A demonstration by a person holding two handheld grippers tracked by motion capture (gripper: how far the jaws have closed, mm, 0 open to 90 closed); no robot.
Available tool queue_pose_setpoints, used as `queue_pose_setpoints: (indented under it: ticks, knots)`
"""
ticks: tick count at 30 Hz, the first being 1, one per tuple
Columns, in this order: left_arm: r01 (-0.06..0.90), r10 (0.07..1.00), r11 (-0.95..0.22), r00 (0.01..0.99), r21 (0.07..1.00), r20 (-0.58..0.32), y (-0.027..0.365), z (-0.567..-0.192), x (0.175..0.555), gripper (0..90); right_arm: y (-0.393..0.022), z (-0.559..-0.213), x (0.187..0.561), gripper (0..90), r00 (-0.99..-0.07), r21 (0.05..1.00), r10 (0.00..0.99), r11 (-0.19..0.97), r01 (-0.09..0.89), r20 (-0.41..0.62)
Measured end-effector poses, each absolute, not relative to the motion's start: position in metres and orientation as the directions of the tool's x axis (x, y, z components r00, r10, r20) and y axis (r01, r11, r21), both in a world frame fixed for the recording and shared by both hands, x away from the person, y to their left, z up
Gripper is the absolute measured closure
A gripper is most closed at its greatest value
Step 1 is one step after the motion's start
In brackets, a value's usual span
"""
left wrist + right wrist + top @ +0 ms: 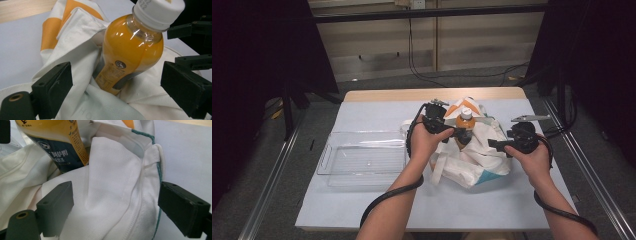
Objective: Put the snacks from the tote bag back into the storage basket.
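Left gripper view: glossy orange bottle [130, 52], creased cloth bag [82, 62]

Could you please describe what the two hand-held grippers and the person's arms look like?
Both are black. The left hand-held gripper and the right hand-held gripper each have blocky square jaw pads and trail a thick black cable. The right one carries a grey three-cornered plate. The forearms are bare, without sleeves.
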State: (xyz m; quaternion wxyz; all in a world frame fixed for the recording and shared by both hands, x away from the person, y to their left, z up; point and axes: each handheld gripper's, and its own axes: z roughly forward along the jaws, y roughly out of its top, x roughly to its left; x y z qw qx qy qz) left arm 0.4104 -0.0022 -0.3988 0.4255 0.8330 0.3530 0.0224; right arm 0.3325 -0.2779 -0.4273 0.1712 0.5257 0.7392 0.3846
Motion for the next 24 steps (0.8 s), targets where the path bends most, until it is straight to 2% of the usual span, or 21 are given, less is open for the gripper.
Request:
queue_pose_setpoints:
  ticks: [24]
  knots:
    - [0.558, 0.589, -0.406, 0.765, 0.724, -0.26, -0.02, -0.398, 0.414, 10.7, -0.278, -0.426, 0.333, 2.7, -0.366, 0.763, 0.919, 0.131, 0.633, 0.146]
